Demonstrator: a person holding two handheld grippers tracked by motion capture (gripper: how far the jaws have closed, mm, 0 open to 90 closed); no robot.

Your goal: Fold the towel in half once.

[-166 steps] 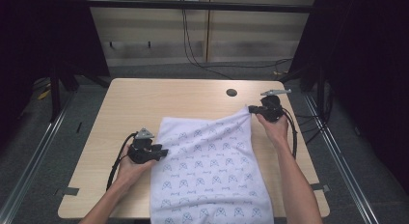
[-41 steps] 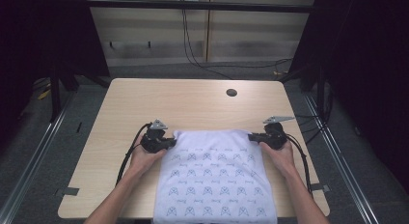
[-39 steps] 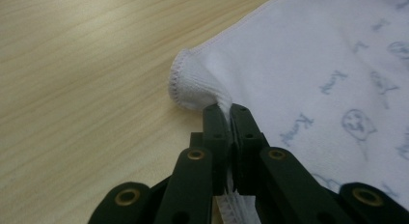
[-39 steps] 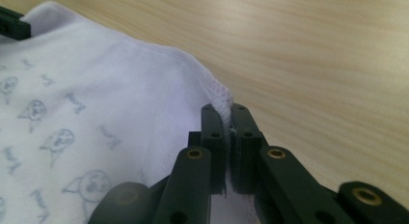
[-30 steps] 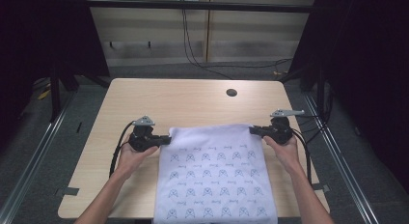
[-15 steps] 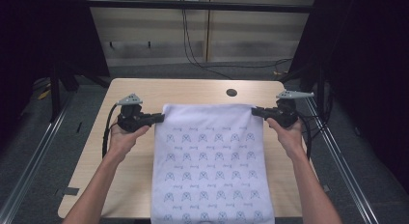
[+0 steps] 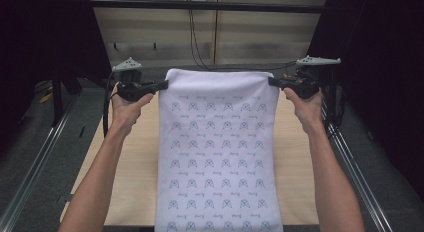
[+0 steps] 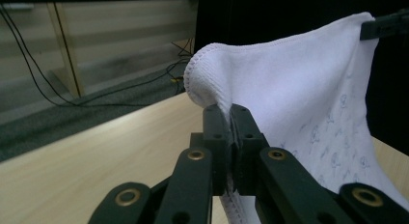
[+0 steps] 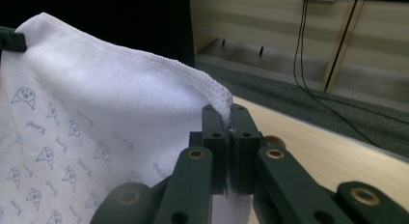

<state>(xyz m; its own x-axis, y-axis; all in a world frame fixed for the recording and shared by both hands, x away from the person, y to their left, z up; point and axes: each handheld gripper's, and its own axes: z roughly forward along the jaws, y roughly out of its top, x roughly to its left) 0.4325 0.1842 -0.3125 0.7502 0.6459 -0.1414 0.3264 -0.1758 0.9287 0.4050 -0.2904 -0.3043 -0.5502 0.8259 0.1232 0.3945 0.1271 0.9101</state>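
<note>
Cloth [image 7: 218,152] hangs as a long sheet from two pinched top corners, its bottom hem at 6 o'clock in the high view, its body draped over the middle of the table [image 7: 295,177], and its top edge stretched level at 12 o'clock, well above the wood.

Nearest risk, by my judgement: the lower part may drag across the table edge at 6 o'clock and catch there, tugging the fabric down against both grips.

Next, the grips themselves. The left hand-held gripper [image 8: 230,119] is clamped tight on the corner at 10 o'clock, and the right hand-held gripper [image 9: 230,119] is clamped on the corner at 2 o'clock. In each gripper view only a narrow strip of hem sits between the jaws, with the fabric bulging just beyond the tips. If the two hands pull apart too hard, or the weight of the hanging sheet jerks, a corner could slide out and the whole piece would swing to one side.

Farther off, uneven height between the hands would skew the top edge and spoil any later laying-down or folding.

Writing: the white cloth carries a repeated pale blue print of a small animal-like face with a short script word beside it; the lettering is too small and soft to read with confidence.
</note>
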